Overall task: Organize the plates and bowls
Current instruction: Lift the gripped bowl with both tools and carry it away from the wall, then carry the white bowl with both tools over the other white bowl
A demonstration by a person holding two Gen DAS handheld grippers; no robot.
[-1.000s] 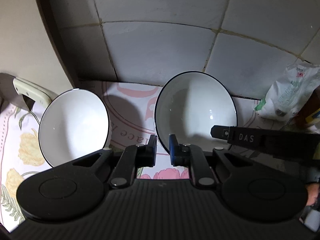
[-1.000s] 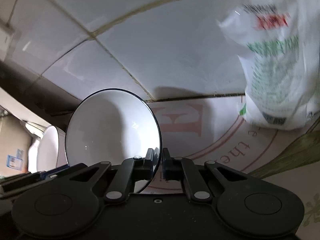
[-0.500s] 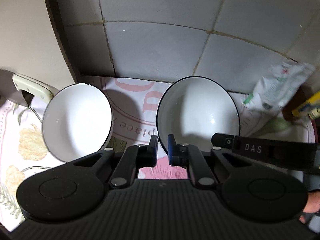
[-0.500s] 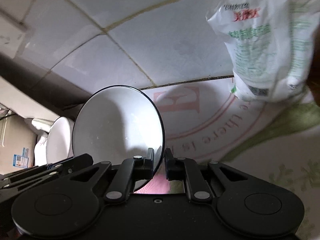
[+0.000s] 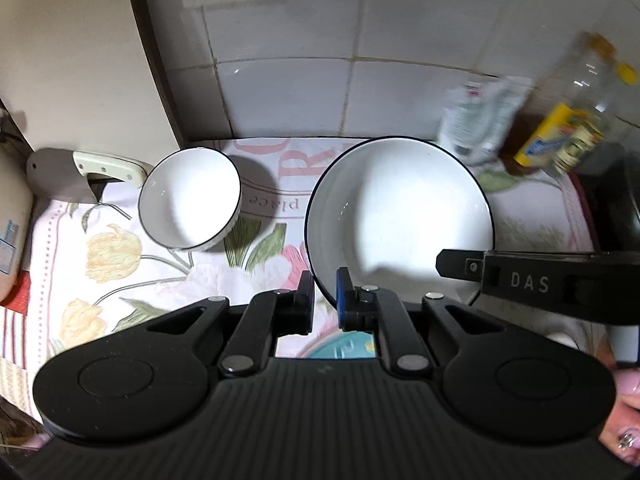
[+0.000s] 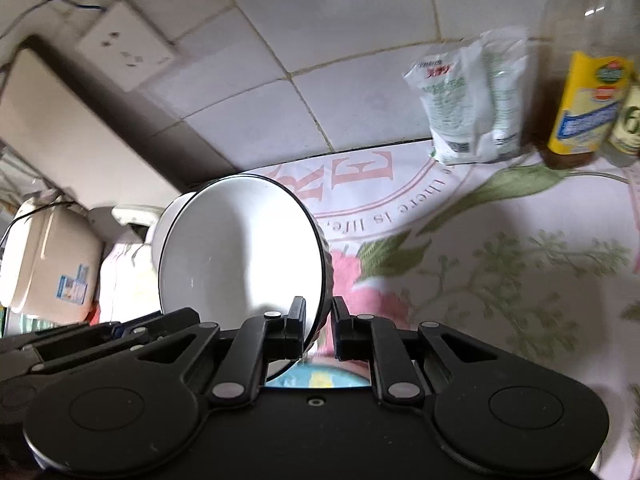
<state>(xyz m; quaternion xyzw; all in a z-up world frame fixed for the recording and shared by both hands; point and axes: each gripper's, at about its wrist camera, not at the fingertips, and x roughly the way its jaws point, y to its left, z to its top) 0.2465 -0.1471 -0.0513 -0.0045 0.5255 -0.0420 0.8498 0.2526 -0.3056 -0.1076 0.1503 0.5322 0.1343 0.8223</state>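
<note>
- Both grippers have lifted the large bowl [image 5: 400, 216] clear of the cloth [image 5: 120, 264] since the earlier frame.
- Left gripper [image 5: 325, 294] and right gripper [image 6: 318, 320] pinch its rim together, steadying it.
- Small bowl [image 5: 190, 198] sits at nine o'clock.

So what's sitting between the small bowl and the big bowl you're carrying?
Only bare flowered tablecloth: in the left wrist view, nothing stands between the small bowl and the big bowl.
</note>
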